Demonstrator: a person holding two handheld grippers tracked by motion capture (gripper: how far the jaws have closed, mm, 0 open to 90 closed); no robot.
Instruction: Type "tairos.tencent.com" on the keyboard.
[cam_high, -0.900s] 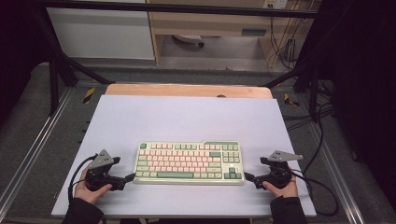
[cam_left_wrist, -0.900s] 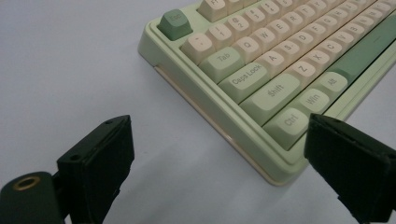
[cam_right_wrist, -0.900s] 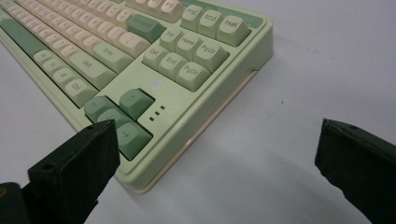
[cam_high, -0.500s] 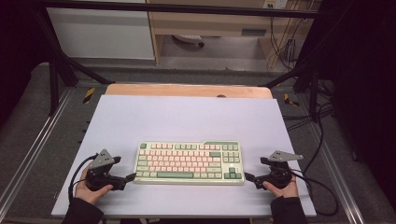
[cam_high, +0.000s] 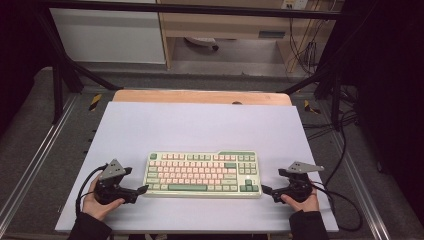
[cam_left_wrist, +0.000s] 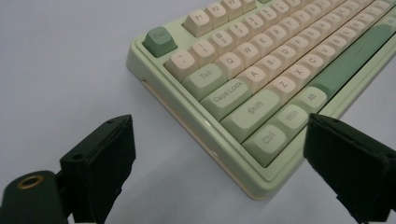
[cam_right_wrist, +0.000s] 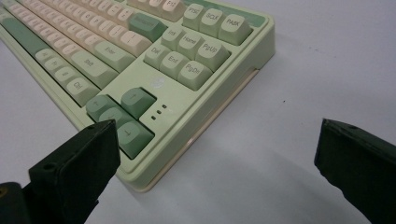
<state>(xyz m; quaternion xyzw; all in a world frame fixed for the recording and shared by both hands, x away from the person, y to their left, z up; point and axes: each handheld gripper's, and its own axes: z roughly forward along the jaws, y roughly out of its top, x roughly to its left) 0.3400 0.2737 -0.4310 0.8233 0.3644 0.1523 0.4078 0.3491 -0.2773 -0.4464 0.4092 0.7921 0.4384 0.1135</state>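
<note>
A pale green keyboard (cam_high: 202, 174) with cream and green keys lies flat near the table's front edge. My left gripper (cam_high: 141, 190) rests at its left end, held by a hand, jaws open. In the left gripper view the keyboard's near left corner (cam_left_wrist: 261, 182) sits between my spread jaws, untouched. My right gripper (cam_high: 265, 190) rests at the keyboard's right end, also open. In the right gripper view the keyboard's arrow-key corner (cam_right_wrist: 140, 177) lies close to the left jaw, with bare table under the rest of the gap.
The keyboard sits on a white tabletop (cam_high: 200, 125) with a wooden strip (cam_high: 200, 96) along its far edge. Metal frame rails (cam_high: 30, 160) run down both sides. Cables (cam_high: 345, 200) trail off the right side.
</note>
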